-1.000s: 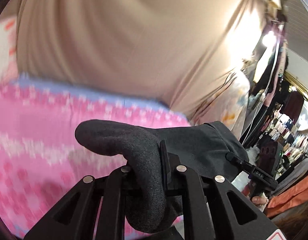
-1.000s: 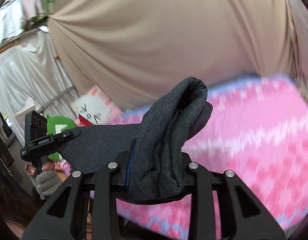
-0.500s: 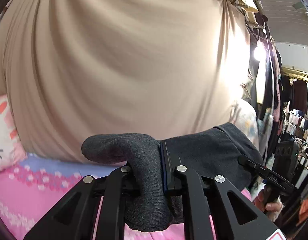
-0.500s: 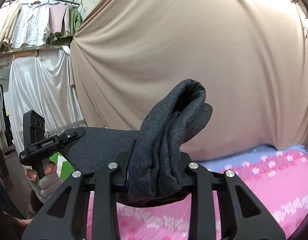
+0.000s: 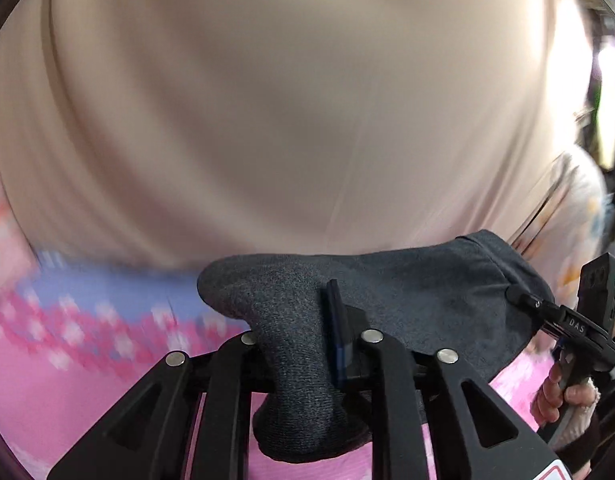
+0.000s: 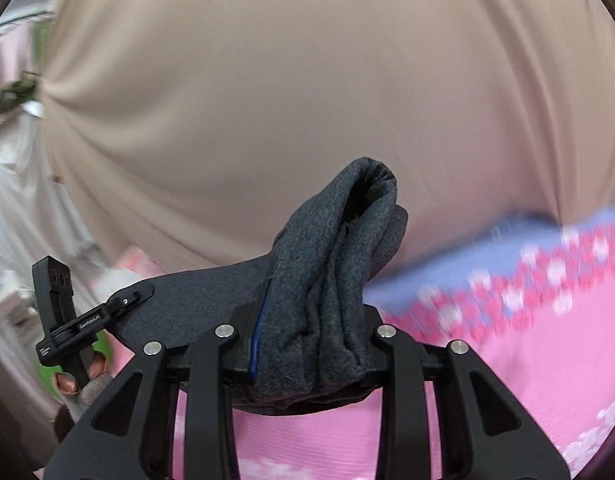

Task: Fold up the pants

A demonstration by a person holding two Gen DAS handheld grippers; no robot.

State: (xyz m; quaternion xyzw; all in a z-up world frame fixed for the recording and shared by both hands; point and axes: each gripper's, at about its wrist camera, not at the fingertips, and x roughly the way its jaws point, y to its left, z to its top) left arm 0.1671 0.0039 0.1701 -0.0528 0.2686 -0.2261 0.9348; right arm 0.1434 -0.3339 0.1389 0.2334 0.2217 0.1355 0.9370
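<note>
left hand-held gripper (image 5: 307, 344): opening, pants (image 5: 419, 300) between; right hand-held gripper (image 6: 307, 332): clamping pants

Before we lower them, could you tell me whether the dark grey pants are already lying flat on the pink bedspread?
No, the pants hang bunched between the right gripper fingers above the bedspread.

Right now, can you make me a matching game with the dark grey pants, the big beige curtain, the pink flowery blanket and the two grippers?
Things:
1. dark grey pants
2. big beige curtain
3. pink flowery blanket
4. left gripper and right gripper

Places:
A. hanging behind
B. lying underneath
C. stretched between the grippers
D. each clamped on cloth

Pairs: 1-C, 2-A, 3-B, 4-D
</note>
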